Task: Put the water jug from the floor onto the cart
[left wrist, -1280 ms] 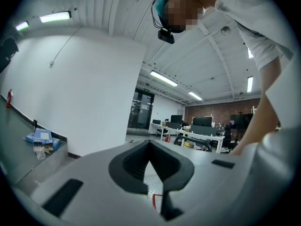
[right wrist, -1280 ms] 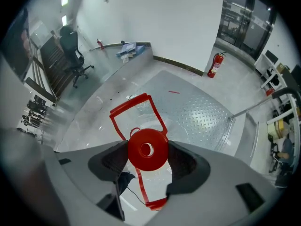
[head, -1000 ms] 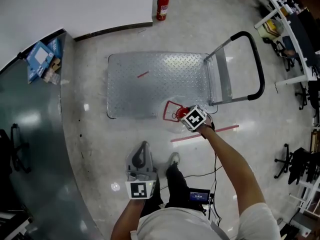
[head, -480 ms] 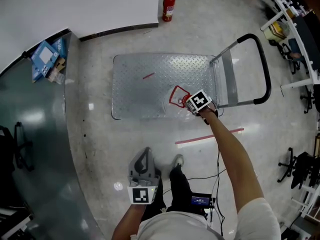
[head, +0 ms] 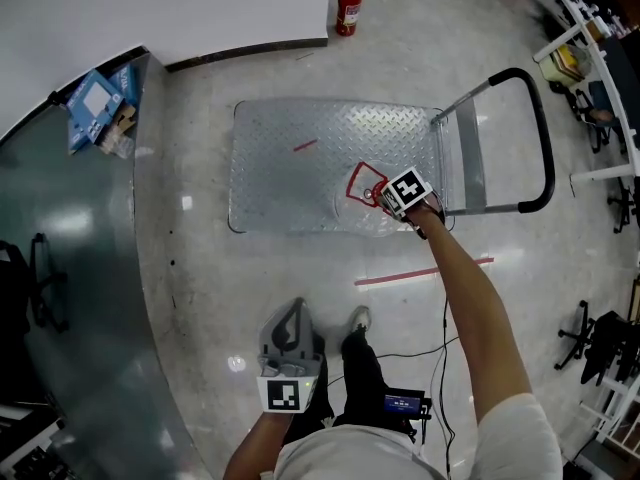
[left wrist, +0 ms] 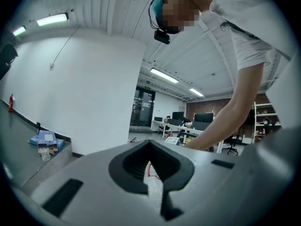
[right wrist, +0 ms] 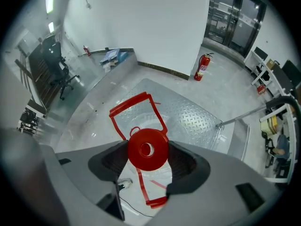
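Pale polished floor [head: 300,268] fills the head view, seen from above. On it stands a flat cart [head: 290,168] with a ridged metal deck and a black push handle [head: 545,138] at its right end.

The clear water jug [head: 362,206] is at the deck's near edge, close to the handle end. The right gripper [head: 385,196] reaches out to it on a straight arm. In the right gripper view its jaws are clamped on either side of the jug's round red cap [right wrist: 147,149], with the jug's red carry handle [right wrist: 136,111] just beyond. Whether the jug's base already rests on the deck cannot be told.

This looks like the placing step. The next move probably calls for settling the jug fully on the deck, away from the edge, then opening the jaws.

The left gripper [head: 290,318] hangs by the person's legs, jaws closed together on nothing.

Nothing on the deck blocks the way; it bears only a short red mark [head: 305,145]. A red fire extinguisher [head: 348,6] stands by the far wall. A red tape line [head: 420,270] crosses the floor beside the cart.
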The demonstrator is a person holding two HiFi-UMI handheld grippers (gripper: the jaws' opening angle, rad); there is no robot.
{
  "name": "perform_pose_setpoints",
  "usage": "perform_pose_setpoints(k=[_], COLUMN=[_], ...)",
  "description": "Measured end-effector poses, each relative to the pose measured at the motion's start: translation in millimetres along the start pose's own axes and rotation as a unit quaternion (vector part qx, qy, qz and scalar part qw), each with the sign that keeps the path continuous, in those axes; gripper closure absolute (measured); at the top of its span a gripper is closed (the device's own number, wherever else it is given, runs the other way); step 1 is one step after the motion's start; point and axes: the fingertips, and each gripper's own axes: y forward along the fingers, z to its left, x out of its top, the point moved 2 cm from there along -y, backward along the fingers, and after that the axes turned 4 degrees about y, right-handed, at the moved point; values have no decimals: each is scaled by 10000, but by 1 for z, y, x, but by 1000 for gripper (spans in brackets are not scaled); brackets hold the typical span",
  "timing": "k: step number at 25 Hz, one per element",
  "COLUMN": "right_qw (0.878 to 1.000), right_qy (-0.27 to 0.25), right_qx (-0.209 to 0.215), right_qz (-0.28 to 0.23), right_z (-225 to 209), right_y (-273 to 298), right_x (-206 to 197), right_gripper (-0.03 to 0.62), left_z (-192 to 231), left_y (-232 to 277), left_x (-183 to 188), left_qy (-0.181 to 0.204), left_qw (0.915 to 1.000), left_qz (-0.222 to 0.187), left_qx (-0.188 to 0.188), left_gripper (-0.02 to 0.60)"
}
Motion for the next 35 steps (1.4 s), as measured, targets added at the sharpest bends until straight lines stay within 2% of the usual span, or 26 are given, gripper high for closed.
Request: perform_pose_setpoints(k=[7, 26, 35], right_qw=[9999, 9997, 9996], right_qy=[58, -222, -21], right_qx=[108, -26, 24], right_qz=[-37, -54, -286], right_z=[1, 6, 9], right_y=[11, 8, -12], right_x=[2, 2, 1], right_gripper=[322, 322, 322], left_z=[0, -2, -6], left_y=[-4, -10, -11], left_x=[-5, -10, -2], left_qy=[33, -5, 55], left_qw=[10000, 9999, 10000], left_qz=[52, 101, 24], left_qx=[4, 33, -21], left_gripper=[578, 578, 578])
